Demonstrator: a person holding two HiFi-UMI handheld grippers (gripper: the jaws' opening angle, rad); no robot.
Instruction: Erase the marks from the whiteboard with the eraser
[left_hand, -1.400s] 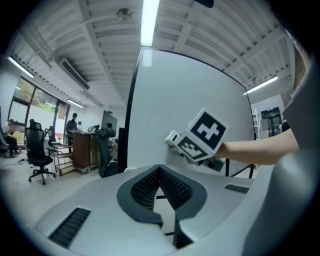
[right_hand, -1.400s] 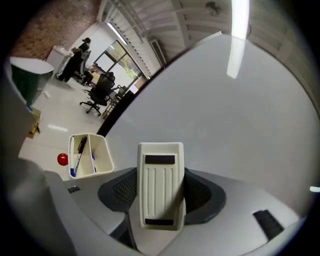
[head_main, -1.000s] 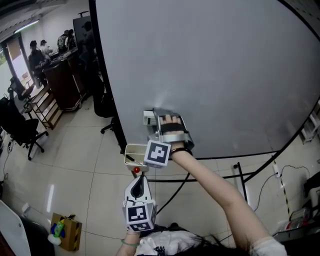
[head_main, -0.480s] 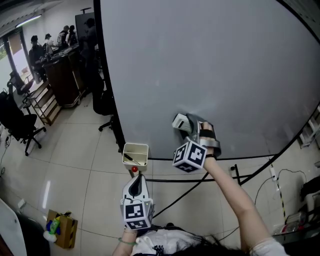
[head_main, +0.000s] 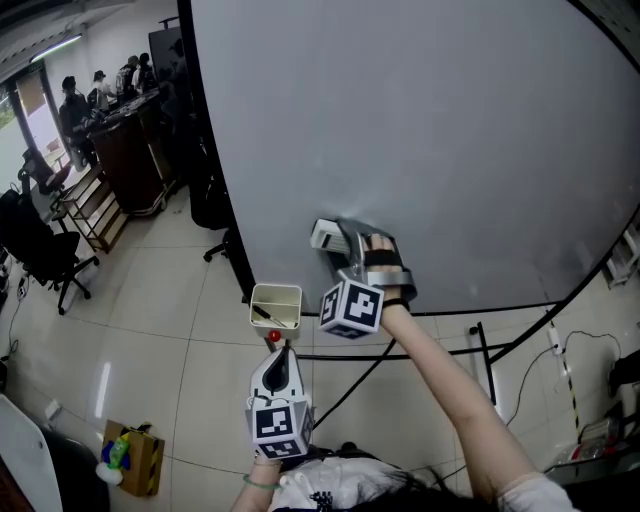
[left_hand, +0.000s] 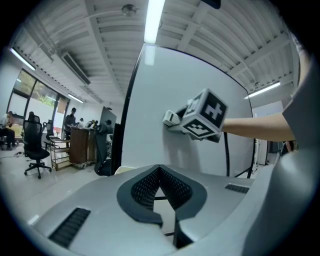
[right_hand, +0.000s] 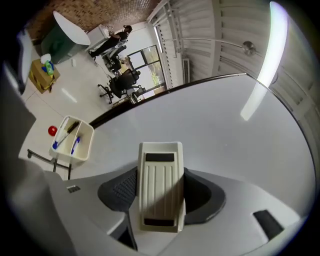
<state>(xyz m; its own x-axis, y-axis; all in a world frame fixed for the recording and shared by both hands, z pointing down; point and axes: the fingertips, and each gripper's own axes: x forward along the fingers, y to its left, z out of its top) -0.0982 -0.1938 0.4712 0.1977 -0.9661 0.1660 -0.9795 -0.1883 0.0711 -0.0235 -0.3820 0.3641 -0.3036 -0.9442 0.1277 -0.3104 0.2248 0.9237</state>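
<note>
- The eraser (head_main: 328, 236) had been swept back left toward the pen tray (head_main: 275, 305) from where it was half a second earlier.
- It was clamped between the jaws of the right gripper (head_main: 338, 240) and pressed to the whiteboard (head_main: 430, 130), just above and right of the tray.
- The left gripper (head_main: 281, 372), closed on nothing, was held below the tray.
- Flat contact and overlapping strokes were judged best; no marks could be made out.

Eraser (head_main: 330, 236) against whiteboard (head_main: 430, 130), tray (head_main: 276, 306) lower left
</note>
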